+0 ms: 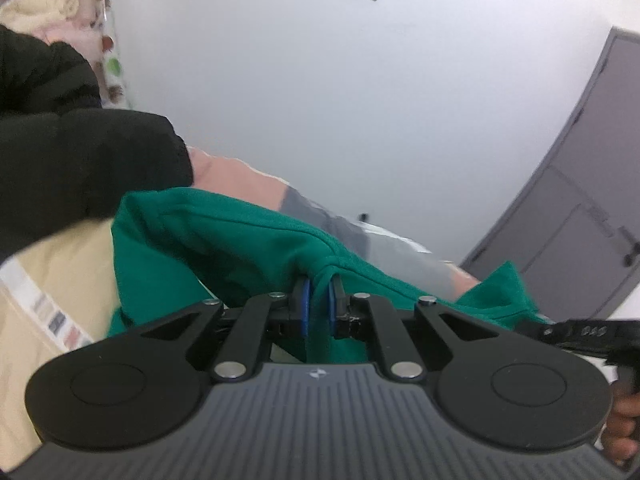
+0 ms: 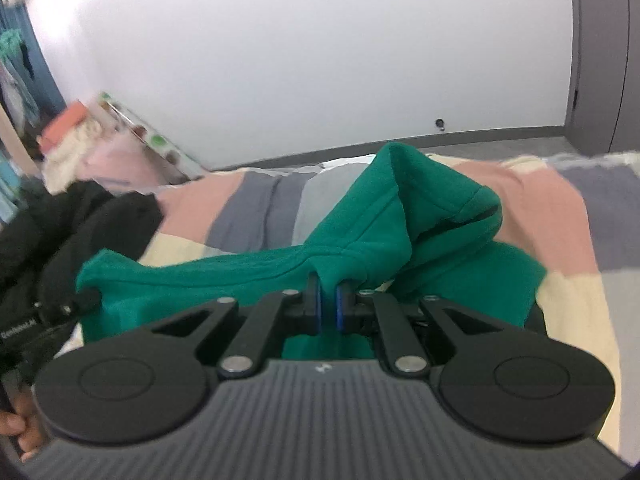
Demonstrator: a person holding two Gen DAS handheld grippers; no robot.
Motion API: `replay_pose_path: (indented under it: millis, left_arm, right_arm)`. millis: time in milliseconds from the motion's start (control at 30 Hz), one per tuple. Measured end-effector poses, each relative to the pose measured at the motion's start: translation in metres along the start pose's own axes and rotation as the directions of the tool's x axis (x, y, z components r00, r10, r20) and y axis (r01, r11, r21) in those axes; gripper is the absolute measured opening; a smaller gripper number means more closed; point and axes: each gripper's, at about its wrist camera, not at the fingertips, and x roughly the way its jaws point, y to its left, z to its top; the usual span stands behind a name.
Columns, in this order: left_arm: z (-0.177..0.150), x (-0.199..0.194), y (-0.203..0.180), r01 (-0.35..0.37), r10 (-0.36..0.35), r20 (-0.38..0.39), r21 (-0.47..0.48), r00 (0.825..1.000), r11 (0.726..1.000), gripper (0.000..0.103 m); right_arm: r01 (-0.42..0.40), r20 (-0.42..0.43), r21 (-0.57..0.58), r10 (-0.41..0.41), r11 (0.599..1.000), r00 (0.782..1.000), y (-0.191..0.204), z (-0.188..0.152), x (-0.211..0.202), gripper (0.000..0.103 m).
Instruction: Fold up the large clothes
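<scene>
A large green garment (image 1: 240,240) hangs lifted above a striped bedspread (image 1: 248,180). My left gripper (image 1: 319,304) is shut on a pinch of its seamed edge, blue pads pressing the cloth. In the right wrist view the same green garment (image 2: 360,232) rises in a bunched fold over the pink, grey and cream bedspread (image 2: 568,216). There my right gripper (image 2: 329,304) is shut on another fold of its edge. The stretch of cloth between the two grips runs taut. At the left edge of that view the other gripper's tip (image 2: 80,300) pokes in.
A black padded garment (image 1: 72,152) lies on the bed to the left, also the black heap (image 2: 60,232). Behind it stands a pile of cream and pink laundry (image 2: 76,140) by a patterned bag. White wall ahead, grey door (image 1: 580,184) to the right.
</scene>
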Motion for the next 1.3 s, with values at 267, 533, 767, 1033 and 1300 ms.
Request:
replay_pose_path:
  millis: [267, 533, 767, 1033, 1300]
  left_arm:
    - [-0.022, 0.054, 0.021, -0.137, 0.137, -0.036, -0.002, 0.99, 0.991, 0.012]
    - [-0.036, 0.112, 0.033, -0.179, 0.189, -0.114, 0.095, 0.975, 0.979, 0.018]
    - [-0.042, 0.095, 0.033, -0.16, 0.17, -0.086, 0.117, 0.982, 0.98, 0.021]
    - [-0.058, 0.017, 0.003, -0.115, 0.123, -0.064, 0.114, 0.99, 0.987, 0.062]
    - [-0.122, -0.081, -0.034, -0.033, 0.043, -0.053, 0.18, 0.998, 0.983, 0.062]
  right_arm:
    - [0.012, -0.065, -0.068, -0.016, 0.998, 0.998, 0.009, -0.009, 0.043, 0.009]
    - [-0.072, -0.05, 0.037, 0.074, 0.997, 0.996, -0.049, -0.04, 0.098, 0.013]
    - [-0.175, -0.015, 0.08, 0.177, 0.981, 0.984, -0.078, -0.058, 0.104, 0.016]
    - [-0.09, 0.029, -0.049, 0.091, 0.995, 0.995, -0.066, -0.07, 0.045, 0.041]
    - [-0.131, 0.129, -0.119, 0.146, 0.984, 0.981, -0.043, -0.109, -0.048, 0.045]
